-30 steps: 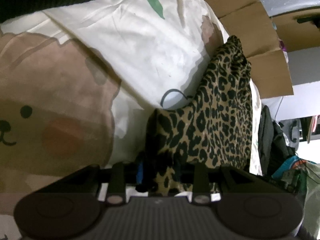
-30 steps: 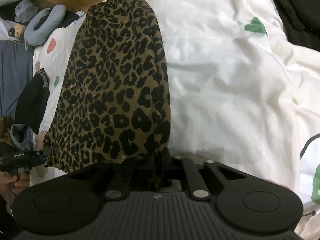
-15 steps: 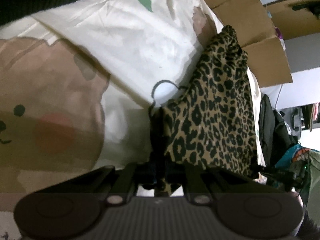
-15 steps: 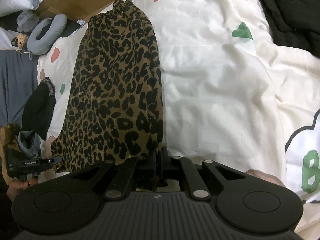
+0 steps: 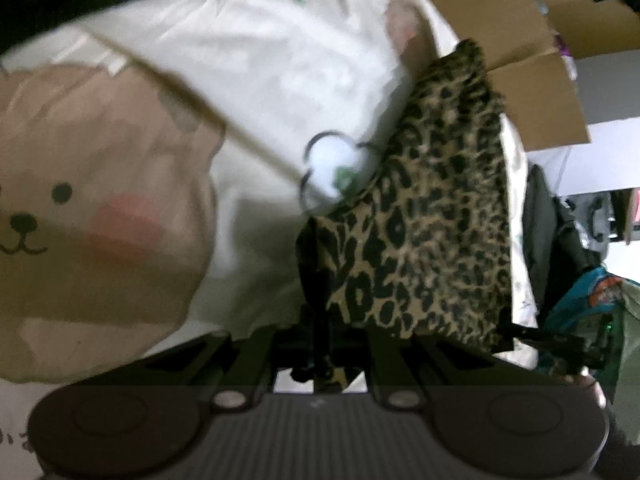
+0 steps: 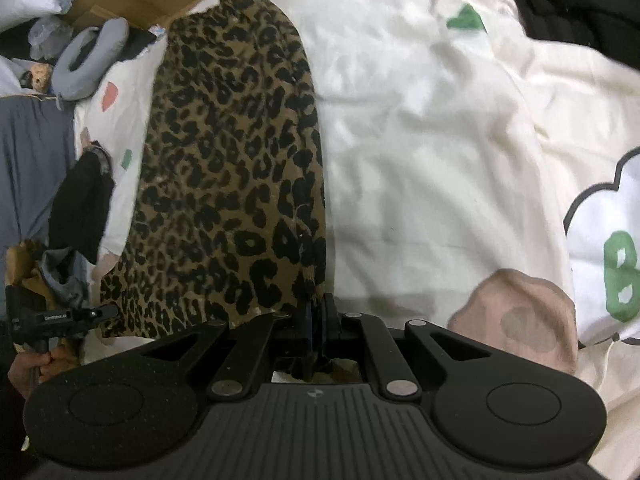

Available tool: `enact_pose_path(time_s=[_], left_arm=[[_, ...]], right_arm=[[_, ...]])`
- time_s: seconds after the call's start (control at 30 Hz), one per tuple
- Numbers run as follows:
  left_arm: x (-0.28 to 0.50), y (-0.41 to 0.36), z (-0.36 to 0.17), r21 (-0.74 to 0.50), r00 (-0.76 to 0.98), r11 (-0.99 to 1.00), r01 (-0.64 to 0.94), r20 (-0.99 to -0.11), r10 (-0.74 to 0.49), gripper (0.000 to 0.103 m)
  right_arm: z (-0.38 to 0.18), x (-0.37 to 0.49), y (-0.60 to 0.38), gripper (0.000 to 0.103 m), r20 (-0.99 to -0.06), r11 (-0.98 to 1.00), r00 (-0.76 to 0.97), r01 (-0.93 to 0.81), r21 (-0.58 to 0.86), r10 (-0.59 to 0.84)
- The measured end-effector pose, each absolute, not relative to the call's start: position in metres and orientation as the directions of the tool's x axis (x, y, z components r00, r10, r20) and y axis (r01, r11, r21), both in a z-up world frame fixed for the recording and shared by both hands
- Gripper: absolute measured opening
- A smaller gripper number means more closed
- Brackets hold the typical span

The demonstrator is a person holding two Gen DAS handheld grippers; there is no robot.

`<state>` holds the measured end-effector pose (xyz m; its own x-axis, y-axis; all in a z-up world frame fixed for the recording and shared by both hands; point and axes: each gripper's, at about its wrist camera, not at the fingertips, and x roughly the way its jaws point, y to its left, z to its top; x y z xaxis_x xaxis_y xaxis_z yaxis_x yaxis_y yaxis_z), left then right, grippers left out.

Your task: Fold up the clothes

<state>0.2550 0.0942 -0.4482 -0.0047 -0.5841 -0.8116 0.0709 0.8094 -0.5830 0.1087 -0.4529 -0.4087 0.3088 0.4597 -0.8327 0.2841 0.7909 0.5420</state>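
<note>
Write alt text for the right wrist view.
The right gripper, jaws shut, pinches the near corner of a leopard-print garment stretched away across a cream printed bedsheet. The left gripper shows at the garment's other near corner.

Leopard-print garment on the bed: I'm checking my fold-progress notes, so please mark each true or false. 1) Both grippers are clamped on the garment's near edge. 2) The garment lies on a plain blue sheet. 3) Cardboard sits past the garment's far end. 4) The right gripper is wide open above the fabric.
1) True: the left gripper and right gripper each pinch a near corner of the leopard-print garment.
2) False: it lies on a cream bedcover printed with a bear face and coloured shapes.
3) True: cardboard shows beyond its far end.
4) False: its jaws are closed on the fabric.
</note>
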Motion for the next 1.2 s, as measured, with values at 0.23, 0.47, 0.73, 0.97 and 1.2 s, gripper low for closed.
enact_pose_path(time_s=[0.23, 0.47, 0.73, 0.97, 1.2], left_arm=[[0.267, 0.099, -0.424, -0.536, 0.05, 0.84, 0.082, -0.84, -0.54, 0.022], [0.277, 0.088, -0.387, -0.526, 0.156, 0.845, 0.093, -0.831, -0.534, 0.044], [0.292, 0.035, -0.368, -0.489, 0.186, 0.835, 0.253, -0.822, -0.538, 0.057], [0.3, -0.012, -0.37, -0.435, 0.201, 0.834, 0.34, -0.833, -0.516, 0.056], [0.305, -0.056, -0.384, -0.369, 0.186, 0.836, 0.406, -0.863, -0.47, 0.056]], right_arm=[[-0.393, 0.122, -0.459, 0.017, -0.848, 0.828, 0.353, 0.262, 0.496, 0.396], [-0.372, 0.131, -0.464, 0.038, -0.818, 0.851, 0.46, 0.215, 0.48, 0.346], [-0.366, 0.154, -0.449, 0.038, -0.825, 0.9, 0.489, 0.164, 0.405, 0.283], [-0.369, 0.176, -0.443, 0.038, -0.815, 0.922, 0.53, 0.142, 0.359, 0.236], [-0.376, 0.205, -0.437, 0.038, -0.794, 0.929, 0.561, 0.113, 0.352, 0.232]])
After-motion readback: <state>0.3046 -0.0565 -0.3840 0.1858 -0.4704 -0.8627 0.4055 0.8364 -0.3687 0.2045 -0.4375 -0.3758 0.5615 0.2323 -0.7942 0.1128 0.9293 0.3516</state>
